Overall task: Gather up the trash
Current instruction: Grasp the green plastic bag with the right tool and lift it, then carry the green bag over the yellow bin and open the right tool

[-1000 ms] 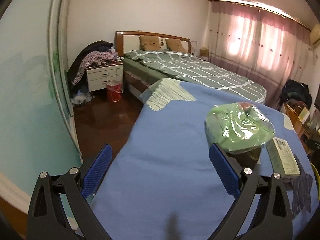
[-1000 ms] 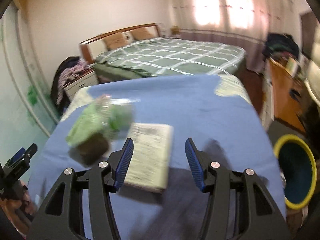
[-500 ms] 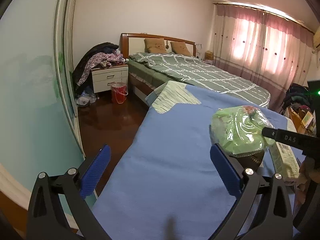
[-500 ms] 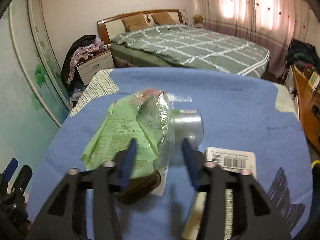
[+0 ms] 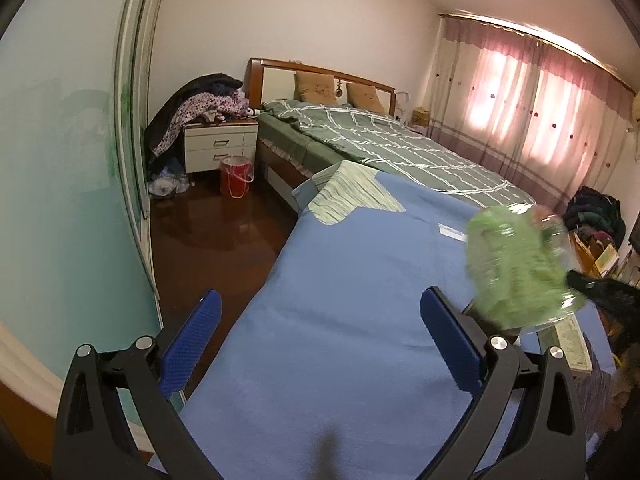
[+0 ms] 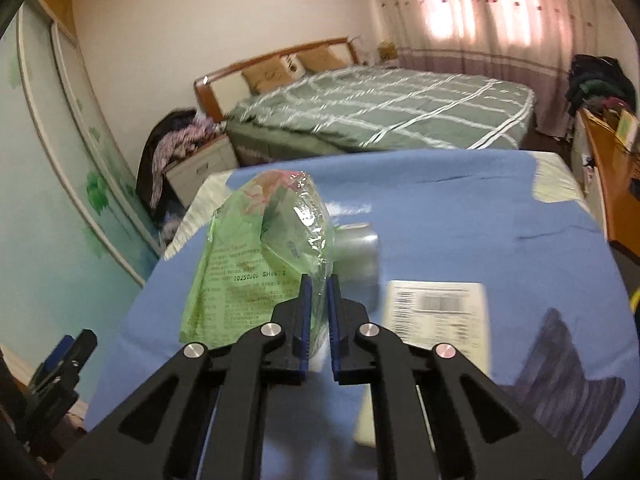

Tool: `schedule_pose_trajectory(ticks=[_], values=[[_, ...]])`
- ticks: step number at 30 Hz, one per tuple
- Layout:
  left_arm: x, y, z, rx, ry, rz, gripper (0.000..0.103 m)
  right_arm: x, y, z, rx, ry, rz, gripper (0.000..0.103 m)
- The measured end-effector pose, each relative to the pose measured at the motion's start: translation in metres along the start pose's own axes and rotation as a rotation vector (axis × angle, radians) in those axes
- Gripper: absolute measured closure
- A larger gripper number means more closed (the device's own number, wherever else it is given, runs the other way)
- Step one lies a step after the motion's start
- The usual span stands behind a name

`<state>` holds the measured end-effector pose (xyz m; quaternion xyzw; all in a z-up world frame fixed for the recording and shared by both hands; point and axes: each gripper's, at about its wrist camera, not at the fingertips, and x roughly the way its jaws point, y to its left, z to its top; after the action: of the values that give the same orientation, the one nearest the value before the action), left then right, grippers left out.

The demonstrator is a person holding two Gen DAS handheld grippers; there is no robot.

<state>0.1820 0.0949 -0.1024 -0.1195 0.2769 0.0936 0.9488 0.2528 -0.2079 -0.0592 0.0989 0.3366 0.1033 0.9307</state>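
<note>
A crumpled green plastic bag [image 6: 256, 264] is off the blue blanket [image 6: 460, 208], pinched at its near edge between the blue pads of my right gripper [image 6: 317, 292], which is shut on it. In the left wrist view the same bag [image 5: 516, 268] hangs blurred at the right, with the black right gripper [image 5: 600, 292] behind it. A silvery can [image 6: 358, 248] lies just behind the bag, and a white barcoded box [image 6: 436, 312] lies to its right. My left gripper [image 5: 320, 344] stands wide open over bare blanket, left of the bag, holding nothing.
Beyond the blanket stands a bed with a green checked cover [image 5: 380, 144]. On the dark floor at the left are a white nightstand [image 5: 220, 148] piled with clothes and a red bucket [image 5: 236, 176]. A wooden shelf unit [image 6: 612, 184] borders the right side.
My right gripper swung left from the white box to the green bag and closed on it. The bag has shifted right and blurred in the left wrist view. The left gripper stayed put.
</note>
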Motion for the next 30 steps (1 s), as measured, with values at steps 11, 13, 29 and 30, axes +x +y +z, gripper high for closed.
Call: schedule_pose_trajectory(ticks=[11,13,29,30], values=[[-0.006,-0.006,-0.001,0.036,-0.02,-0.008,0.005,-0.091,-0.104,-0.009,0.159,-0.17,-0.206,0.095],[-0.006,-0.006,-0.001,0.036,-0.02,-0.008,0.005,-0.105,-0.133,-0.015,0.21,-0.19,-0.273,0.095],[-0.013,-0.011,0.0,0.066,-0.036,0.012,0.005,-0.164,-0.304,-0.077,0.552,-0.222,-0.683,0.092],[-0.013,-0.011,0.0,0.067,-0.036,0.013,0.005,-0.165,-0.31,-0.08,0.57,-0.224,-0.697,0.091]])
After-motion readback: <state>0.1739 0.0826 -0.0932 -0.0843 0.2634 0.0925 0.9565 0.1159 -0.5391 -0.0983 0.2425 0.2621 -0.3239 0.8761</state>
